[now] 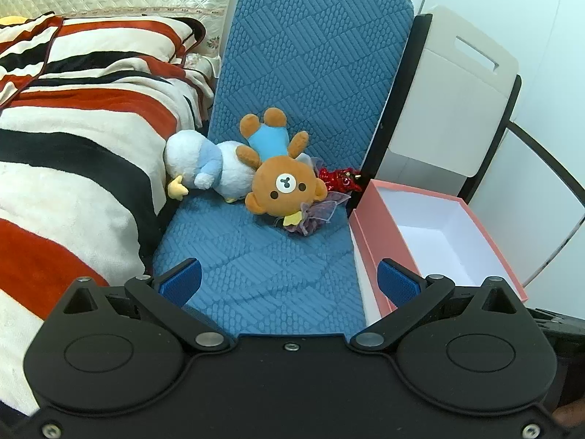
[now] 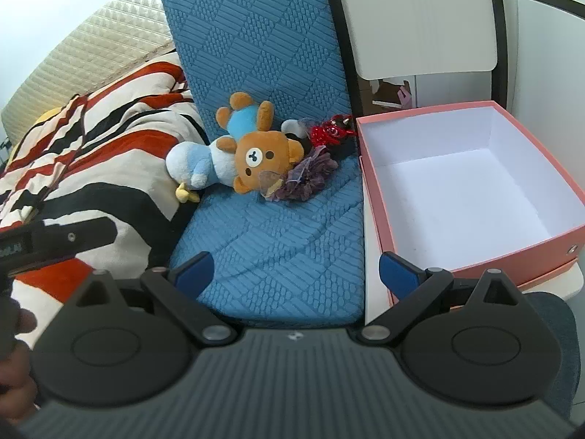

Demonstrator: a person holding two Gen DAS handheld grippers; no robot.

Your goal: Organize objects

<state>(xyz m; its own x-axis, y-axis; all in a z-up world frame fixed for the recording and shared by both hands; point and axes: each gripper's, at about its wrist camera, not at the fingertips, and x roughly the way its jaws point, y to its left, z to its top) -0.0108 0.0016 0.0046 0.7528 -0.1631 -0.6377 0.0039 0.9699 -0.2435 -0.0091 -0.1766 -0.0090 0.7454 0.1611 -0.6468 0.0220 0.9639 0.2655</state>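
Note:
A brown teddy bear (image 1: 281, 168) (image 2: 256, 146) in a light blue shirt lies on its back on the blue cushion (image 1: 270, 267) (image 2: 278, 241). A white and pale blue duck plush (image 1: 204, 164) (image 2: 197, 164) lies against its left side. A purple frilly piece (image 1: 314, 216) (image 2: 310, 175) and a red sequined toy (image 1: 340, 179) (image 2: 329, 131) lie at its right. An empty pink box (image 1: 438, 241) (image 2: 471, 186) with a white inside stands right of the cushion. My left gripper (image 1: 289, 285) and right gripper (image 2: 296, 274) hang open over the cushion's near end, well short of the toys.
A red, black and cream striped blanket (image 1: 80, 146) (image 2: 91, 161) is heaped on the left. A white chair back (image 1: 453, 102) (image 2: 420, 18) with a black frame stands behind the box. The other gripper's black body (image 2: 55, 241) and a hand show at the right wrist view's left edge.

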